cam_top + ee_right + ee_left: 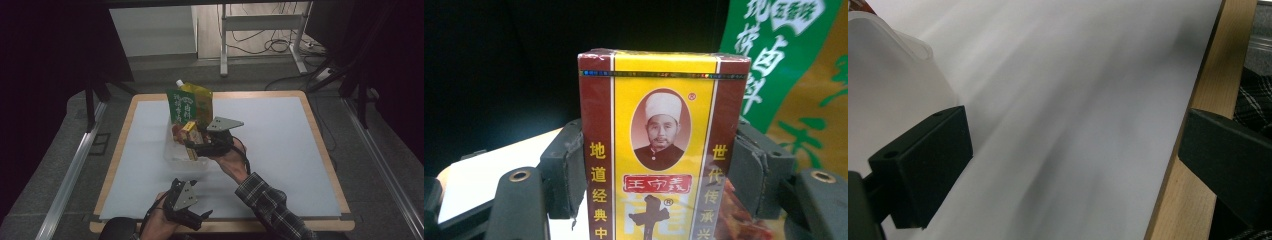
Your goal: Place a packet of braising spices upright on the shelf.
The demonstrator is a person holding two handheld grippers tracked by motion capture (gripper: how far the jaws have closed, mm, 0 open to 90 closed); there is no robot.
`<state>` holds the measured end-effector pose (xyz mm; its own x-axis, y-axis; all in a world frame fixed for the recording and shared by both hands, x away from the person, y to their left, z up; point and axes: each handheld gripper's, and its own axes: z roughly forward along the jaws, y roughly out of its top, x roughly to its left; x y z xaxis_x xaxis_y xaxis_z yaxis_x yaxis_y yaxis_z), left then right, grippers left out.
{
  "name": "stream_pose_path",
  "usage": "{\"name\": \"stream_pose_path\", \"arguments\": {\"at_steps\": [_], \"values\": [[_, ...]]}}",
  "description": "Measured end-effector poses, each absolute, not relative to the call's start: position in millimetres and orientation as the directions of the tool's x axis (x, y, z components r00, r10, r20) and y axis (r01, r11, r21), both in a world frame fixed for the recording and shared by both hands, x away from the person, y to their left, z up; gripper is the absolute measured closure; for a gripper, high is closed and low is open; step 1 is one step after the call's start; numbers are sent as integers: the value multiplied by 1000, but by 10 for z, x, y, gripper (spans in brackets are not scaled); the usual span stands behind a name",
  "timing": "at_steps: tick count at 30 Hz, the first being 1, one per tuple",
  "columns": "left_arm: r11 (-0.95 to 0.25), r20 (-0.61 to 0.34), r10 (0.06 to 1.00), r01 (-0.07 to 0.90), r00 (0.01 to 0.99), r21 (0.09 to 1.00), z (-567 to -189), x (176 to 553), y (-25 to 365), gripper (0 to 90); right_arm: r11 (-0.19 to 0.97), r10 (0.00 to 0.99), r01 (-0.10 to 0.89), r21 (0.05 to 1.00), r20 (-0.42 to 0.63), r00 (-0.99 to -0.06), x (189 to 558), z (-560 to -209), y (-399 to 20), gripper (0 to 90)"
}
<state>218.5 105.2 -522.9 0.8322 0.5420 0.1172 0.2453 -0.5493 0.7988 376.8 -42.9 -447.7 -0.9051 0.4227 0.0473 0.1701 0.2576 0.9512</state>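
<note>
My right gripper (191, 141) is shut on a yellow and dark-red box (189, 129) and holds it upright over a clear plastic bin (176, 161) at the table's middle. In the right gripper view the pads (569, 170) press on both sides of the box (659, 140), which bears a portrait and Chinese print. A green packet (180, 107) and a yellow pouch (202, 98) with a white cap stand in the bin behind the box. My left gripper (196, 199) rests near the table's front edge, open with nothing between its jaws (1073, 165).
The white mat (270, 150) covers a wooden-edged table (320, 145). In the left gripper view the translucent bin (888, 75) lies at the upper left and the wooden edge (1198, 125) at the right. Desk legs and cables stand on the floor behind.
</note>
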Motion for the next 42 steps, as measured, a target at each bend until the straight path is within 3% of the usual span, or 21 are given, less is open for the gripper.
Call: {"name": "stream_pose_path", "arguments": {"at_steps": [12,29,42], "values": [[-555,119,538,245,834,795,-5236,2187,1045,10,276,421,232,933,99,-901,3808,-4701,-429,324],[-569,124,529,243,840,785,-5248,2180,1016,11,376,432,261,889,82,-898,3786,-4932,-470,329],[-568,125,531,242,838,787,-5243,2184,1027,12,421,438,262,869,58,-897,3776,-4896,-429,311]]}}
